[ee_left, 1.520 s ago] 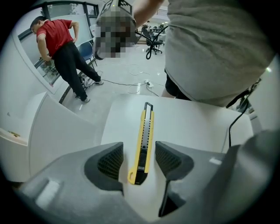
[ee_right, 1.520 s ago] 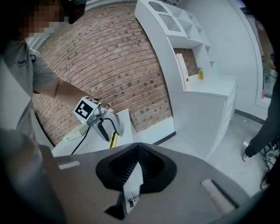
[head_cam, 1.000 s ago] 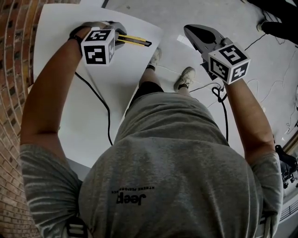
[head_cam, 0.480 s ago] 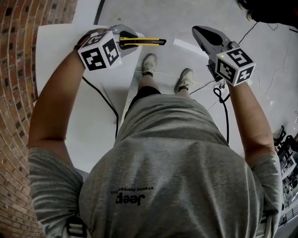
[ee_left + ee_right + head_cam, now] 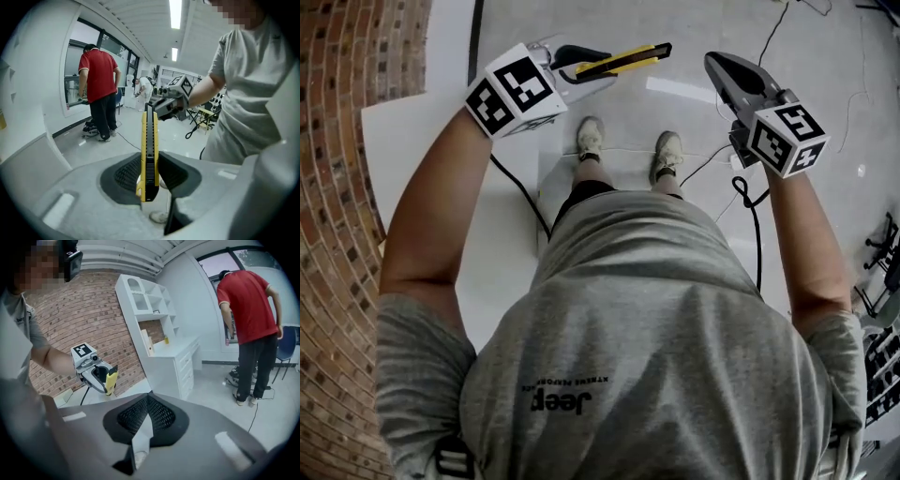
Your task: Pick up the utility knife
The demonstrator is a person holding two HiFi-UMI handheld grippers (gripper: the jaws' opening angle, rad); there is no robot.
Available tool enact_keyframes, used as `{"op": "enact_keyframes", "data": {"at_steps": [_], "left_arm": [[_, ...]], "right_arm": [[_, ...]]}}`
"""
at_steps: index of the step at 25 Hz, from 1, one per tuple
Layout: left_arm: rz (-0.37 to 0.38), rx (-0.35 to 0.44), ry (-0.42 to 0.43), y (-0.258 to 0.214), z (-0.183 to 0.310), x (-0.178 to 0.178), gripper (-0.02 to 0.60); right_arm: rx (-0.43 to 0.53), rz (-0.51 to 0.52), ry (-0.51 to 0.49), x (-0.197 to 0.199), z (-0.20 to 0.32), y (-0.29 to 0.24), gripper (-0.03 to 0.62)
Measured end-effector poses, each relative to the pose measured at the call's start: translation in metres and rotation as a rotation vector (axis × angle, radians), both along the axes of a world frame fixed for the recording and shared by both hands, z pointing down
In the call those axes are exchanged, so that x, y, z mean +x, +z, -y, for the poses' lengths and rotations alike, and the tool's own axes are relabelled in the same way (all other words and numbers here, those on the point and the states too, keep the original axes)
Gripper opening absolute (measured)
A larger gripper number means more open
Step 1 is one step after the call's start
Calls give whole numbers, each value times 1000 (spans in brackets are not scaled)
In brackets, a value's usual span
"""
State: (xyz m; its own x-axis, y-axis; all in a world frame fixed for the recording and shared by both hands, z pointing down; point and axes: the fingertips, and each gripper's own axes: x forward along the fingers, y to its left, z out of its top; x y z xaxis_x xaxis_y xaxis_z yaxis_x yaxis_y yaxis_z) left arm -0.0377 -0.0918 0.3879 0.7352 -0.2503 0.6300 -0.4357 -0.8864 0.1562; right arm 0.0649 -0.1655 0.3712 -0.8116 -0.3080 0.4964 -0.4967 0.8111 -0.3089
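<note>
- Brickwork down the left edge, white tabletop just beside it.
- Left gripper up off the tabletop and out over the grey floor, marker cube on its back, jaws part-way closed and clamped on the knife.
- Knife yellow and black, pinched on edge near one end between the dark ribbed pads, the rest jutting out past the jaws toward the right gripper.
- Shoes on the floor below, between the two grippers.
- Right gripper about level with the left, well apart from the knife, jaws closed tip to tip with nothing between them.
- Black cable hanging from the right gripper.
- Person in red standing in the background of both gripper views.
</note>
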Motion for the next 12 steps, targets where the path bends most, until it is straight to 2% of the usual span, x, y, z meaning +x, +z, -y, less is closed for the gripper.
{"op": "enact_keyframes", "data": {"at_steps": [7, 12], "left_arm": [[-200, 27, -78, -42, 37, 62, 117], [-360, 24, -123, -76, 50, 95, 117]], "right_arm": [[48, 3, 95, 56, 17, -22, 9], [84, 33, 148, 82, 25, -48, 9]]}}
